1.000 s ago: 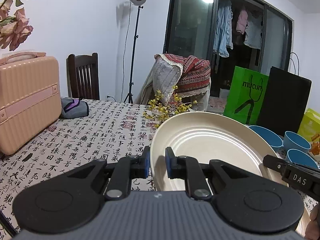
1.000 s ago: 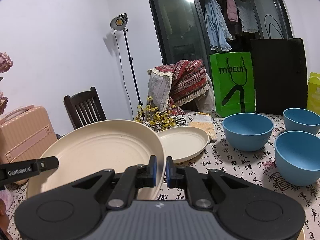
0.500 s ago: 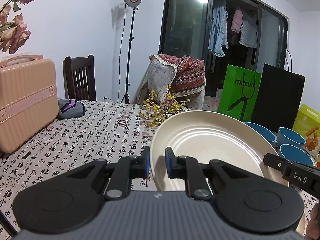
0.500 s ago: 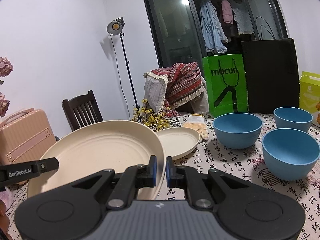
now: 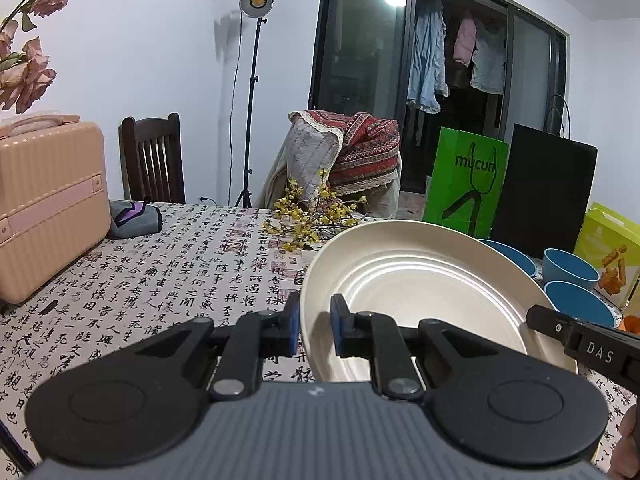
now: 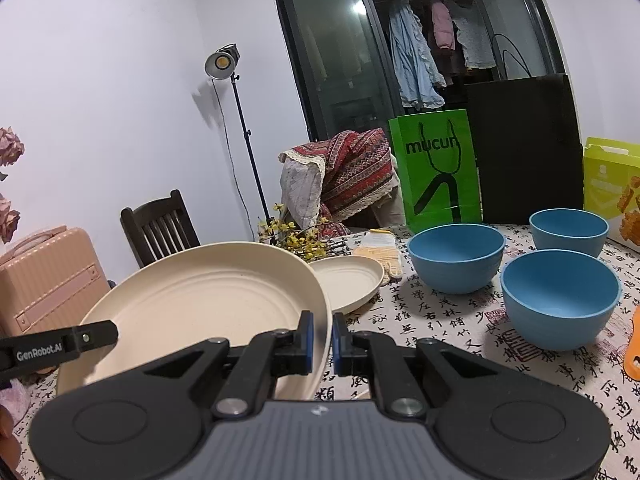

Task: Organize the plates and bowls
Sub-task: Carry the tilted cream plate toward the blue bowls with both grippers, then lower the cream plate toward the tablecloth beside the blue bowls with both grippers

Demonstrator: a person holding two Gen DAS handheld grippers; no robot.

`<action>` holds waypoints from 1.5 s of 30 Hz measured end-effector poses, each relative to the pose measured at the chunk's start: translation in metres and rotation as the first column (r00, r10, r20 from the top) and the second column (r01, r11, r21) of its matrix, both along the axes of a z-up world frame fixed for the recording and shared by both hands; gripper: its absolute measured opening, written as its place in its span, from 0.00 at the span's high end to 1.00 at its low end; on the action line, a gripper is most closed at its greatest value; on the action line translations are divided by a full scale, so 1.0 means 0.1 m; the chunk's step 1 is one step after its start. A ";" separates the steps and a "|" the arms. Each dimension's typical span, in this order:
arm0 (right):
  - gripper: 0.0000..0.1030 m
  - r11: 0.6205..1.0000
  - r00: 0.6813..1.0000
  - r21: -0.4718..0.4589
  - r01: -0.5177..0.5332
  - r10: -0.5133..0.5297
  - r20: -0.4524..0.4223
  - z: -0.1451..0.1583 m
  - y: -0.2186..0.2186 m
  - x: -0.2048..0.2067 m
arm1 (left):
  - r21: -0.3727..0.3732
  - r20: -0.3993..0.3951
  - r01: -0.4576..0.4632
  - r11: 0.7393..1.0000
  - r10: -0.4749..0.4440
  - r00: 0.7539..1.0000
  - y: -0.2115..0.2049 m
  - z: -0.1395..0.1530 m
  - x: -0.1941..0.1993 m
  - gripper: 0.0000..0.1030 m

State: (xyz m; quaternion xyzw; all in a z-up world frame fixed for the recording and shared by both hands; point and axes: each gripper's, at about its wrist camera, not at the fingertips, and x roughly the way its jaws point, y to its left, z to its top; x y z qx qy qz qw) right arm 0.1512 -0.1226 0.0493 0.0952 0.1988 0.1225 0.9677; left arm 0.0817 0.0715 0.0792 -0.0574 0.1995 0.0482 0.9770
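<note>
Left wrist view first: the left gripper (image 5: 314,326) has its blue pads narrowed onto the near-left rim of the large round cream plate (image 5: 420,280), which tilts up ahead and to the right of the fingers, clear of the calligraphy-print tablecloth (image 5: 168,280). At the far right edge the black finger of the right gripper (image 5: 576,338) reaches in at the opposite rim. Beyond the plate, three blue bowls (image 5: 570,266) peek out to the right.

Right wrist view now — the right gripper (image 6: 321,338) is pinched nearly closed on the plate's right rim (image 6: 200,300), the thin edge running straight up between the pads. The left gripper's finger (image 6: 60,346) shows at the left, on the other rim. So the plate hangs between both tongs, off the table. Ahead and just right of the fingers lies a smaller cream plate (image 6: 346,280); further right stand three round blue bowls (image 6: 456,256), apart from one another.

Handling, as I judge it — the plate looks stiff, light, smooth and matte, possibly a fibre composite, so not very fragile but apt to slip. The raised rim is the only real hold; opposite grips keep it level.
</note>
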 end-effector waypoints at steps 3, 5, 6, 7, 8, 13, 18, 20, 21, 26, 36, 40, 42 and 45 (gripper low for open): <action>0.91 1.000 1.000 0.002 0.004 -0.004 0.001 -0.01 -0.04 -0.03 | -0.001 0.000 0.004 1.000 -0.004 1.000 -0.02 0.00 -0.01 0.85; 0.91 1.000 1.000 0.004 0.007 -0.007 0.000 -0.01 -0.07 -0.05 | 0.000 0.001 0.008 1.000 -0.008 1.000 -0.07 -0.01 -0.03 0.85; 0.91 1.000 1.000 0.004 0.009 -0.009 0.000 -0.01 -0.09 -0.06 | 0.001 0.000 0.010 1.000 -0.010 1.000 -0.08 -0.02 -0.04 0.85; 0.91 1.000 1.000 0.004 0.011 -0.011 0.000 -0.01 -0.10 -0.07 | 0.001 0.000 0.011 1.000 -0.011 1.000 -0.10 -0.02 -0.04 0.85; 0.91 1.000 1.000 0.004 0.013 -0.013 0.000 -0.01 -0.12 -0.08 | 0.001 -0.001 0.013 1.000 -0.013 1.000 -0.12 -0.03 -0.05 0.85; 0.91 1.000 1.000 0.005 0.023 -0.023 -0.003 -0.04 -0.20 -0.12 | 0.000 -0.005 0.023 1.000 -0.023 1.000 -0.19 -0.06 -0.06 0.85; 0.91 1.000 1.000 0.004 0.030 -0.030 -0.007 -0.06 -0.26 -0.15 | -0.004 -0.010 0.030 1.000 -0.030 0.999 -0.25 -0.10 -0.08 0.85; 0.91 0.999 0.999 0.005 0.034 -0.034 -0.008 -0.07 -0.29 -0.17 | -0.004 -0.012 0.033 0.999 -0.033 0.999 -0.28 -0.11 -0.08 0.85; 0.91 0.999 0.999 0.004 0.036 -0.036 -0.009 -0.08 -0.30 -0.17 | -0.004 -0.013 0.035 0.999 -0.035 0.999 -0.30 -0.12 -0.08 0.85; 0.91 0.999 0.999 0.003 0.045 -0.045 -0.011 -0.10 -0.38 -0.22 | -0.006 -0.017 0.044 0.999 -0.044 0.999 -0.36 -0.15 -0.09 0.85; 0.91 0.998 0.998 0.006 0.067 -0.067 -0.017 -0.15 -0.56 -0.30 | -0.004 -0.022 0.066 0.998 -0.066 0.998 -0.51 -0.20 -0.09 0.85; 0.91 0.997 0.997 0.007 0.075 -0.075 -0.019 -0.16 -0.63 -0.32 | -0.006 -0.026 0.074 0.997 -0.075 0.997 -0.56 -0.22 -0.09 0.85; 0.91 0.997 0.997 0.007 0.079 -0.079 -0.020 -0.17 -0.65 -0.32 | -0.006 -0.027 0.079 0.997 -0.080 0.996 -0.58 -0.23 -0.09 0.85; 0.91 0.996 0.996 0.006 0.086 -0.086 -0.022 -0.18 -0.69 -0.34 | -0.004 -0.029 0.086 0.996 -0.086 0.996 -0.62 -0.24 -0.09 0.85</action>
